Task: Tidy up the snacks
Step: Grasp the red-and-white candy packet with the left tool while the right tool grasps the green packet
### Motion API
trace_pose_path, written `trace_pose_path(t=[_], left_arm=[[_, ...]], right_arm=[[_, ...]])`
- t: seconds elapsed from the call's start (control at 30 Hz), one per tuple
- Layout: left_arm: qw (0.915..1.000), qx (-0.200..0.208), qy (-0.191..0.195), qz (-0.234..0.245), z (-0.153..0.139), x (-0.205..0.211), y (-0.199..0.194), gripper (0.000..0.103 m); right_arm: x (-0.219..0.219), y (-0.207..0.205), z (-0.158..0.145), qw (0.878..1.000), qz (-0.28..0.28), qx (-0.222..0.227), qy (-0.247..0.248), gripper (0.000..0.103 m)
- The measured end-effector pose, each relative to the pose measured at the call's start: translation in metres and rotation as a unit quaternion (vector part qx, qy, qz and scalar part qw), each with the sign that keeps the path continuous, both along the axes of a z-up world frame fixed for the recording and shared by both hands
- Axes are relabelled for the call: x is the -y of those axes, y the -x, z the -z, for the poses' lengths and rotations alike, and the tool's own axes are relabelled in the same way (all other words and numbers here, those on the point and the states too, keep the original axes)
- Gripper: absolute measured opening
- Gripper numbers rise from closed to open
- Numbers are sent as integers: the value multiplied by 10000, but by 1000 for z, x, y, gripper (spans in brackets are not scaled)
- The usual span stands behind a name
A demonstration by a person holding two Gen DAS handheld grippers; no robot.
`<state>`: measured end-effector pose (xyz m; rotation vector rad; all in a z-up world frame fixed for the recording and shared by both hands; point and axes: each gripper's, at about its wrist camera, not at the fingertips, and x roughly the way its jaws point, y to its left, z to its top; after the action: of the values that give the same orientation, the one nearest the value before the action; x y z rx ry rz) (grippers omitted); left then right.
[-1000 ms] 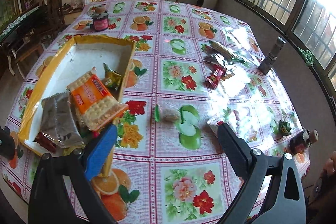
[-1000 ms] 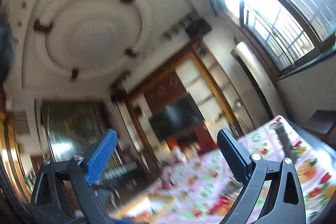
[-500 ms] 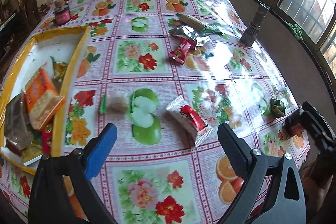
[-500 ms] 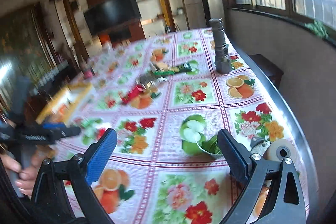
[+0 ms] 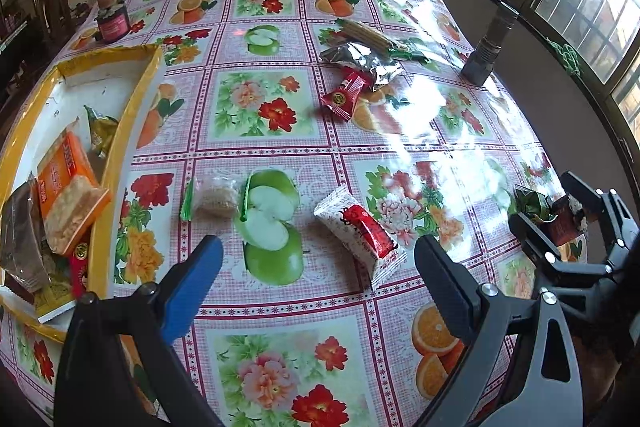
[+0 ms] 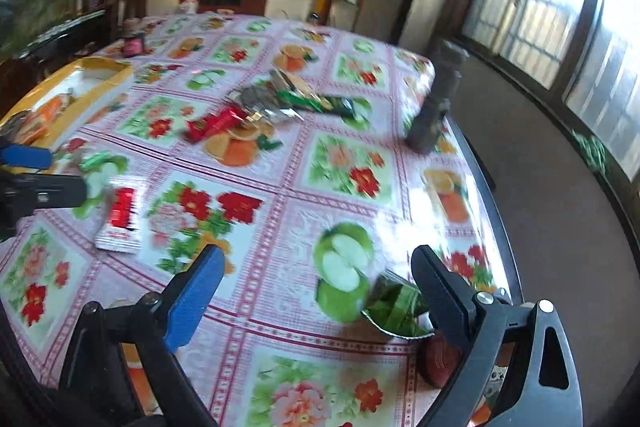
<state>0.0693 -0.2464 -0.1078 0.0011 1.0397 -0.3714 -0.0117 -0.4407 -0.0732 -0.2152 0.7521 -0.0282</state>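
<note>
My left gripper (image 5: pixel 316 279) is open and empty, low over the table just short of a white and red snack packet (image 5: pixel 360 233), which also shows in the right wrist view (image 6: pixel 120 217). A small clear packet with green ends (image 5: pixel 214 197) lies left of it. A yellow-rimmed tray (image 5: pixel 132 107) at the left holds an orange biscuit pack (image 5: pixel 68 187) and other packets. A red packet (image 5: pixel 344 95), a silver bag (image 5: pixel 360 61) and a long green pack (image 5: pixel 376 37) lie further back. My right gripper (image 6: pixel 316 283) is open and empty beside a green wrapped snack (image 6: pixel 396 309).
A dark red jar (image 5: pixel 113 21) stands at the far left of the table. A grey flashlight (image 5: pixel 490 49) stands upright near the right edge. A small dark jar (image 5: pixel 564 221) sits by the green snack at the right edge. A flowered cloth (image 5: pixel 260 107) covers the table.
The left gripper has swung right from the tray toward the white and red packet. The right gripper has tipped down from the ceiling to the table's right edge.
</note>
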Motion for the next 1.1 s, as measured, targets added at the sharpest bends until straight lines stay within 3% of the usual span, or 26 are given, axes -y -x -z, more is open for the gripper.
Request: trace_pose_path(t=[0.13, 0.2, 0.33, 0.47, 0.6, 0.67, 0.77, 0.93, 1.0, 1.1], left_arm=[[10000, -18, 68, -49, -1, -2, -1, 96], [10000, -41, 83, -22, -2, -1, -1, 96], [10000, -15, 52, 28, -5, 0, 1, 96], [10000, 0, 78, 33, -8, 0, 2, 96], [9999, -9, 96, 44, -9, 1, 2, 96], [9999, -7, 88, 51, -10, 1, 2, 96], [10000, 12, 77, 35, -12, 0, 2, 96], [9999, -13, 134, -7, -13, -4, 1, 96], [9999, -6, 157, 13, -14, -3, 2, 96], [9999, 11, 159, 13, -15, -2, 3, 96]], right_arm=[[12, -15, 5, 9993, 182, -212, -253, 95], [19, -27, 15, 9972, 270, -528, -454, 95], [9, -38, 27, 9958, 111, -766, -499, 95], [17, -47, 42, 9915, 375, -1082, -619, 96], [9, -46, 37, 9769, -258, -1257, -1709, 95], [3, -40, 28, 9647, -656, -1037, -2332, 95], [17, -40, 20, 9793, -80, -651, -1914, 95], [41, -58, 46, 9729, 442, -1327, -1844, 95], [37, -56, 47, 9757, 556, -1332, -1649, 96], [26, -51, 45, 9710, 427, -1407, -1883, 96]])
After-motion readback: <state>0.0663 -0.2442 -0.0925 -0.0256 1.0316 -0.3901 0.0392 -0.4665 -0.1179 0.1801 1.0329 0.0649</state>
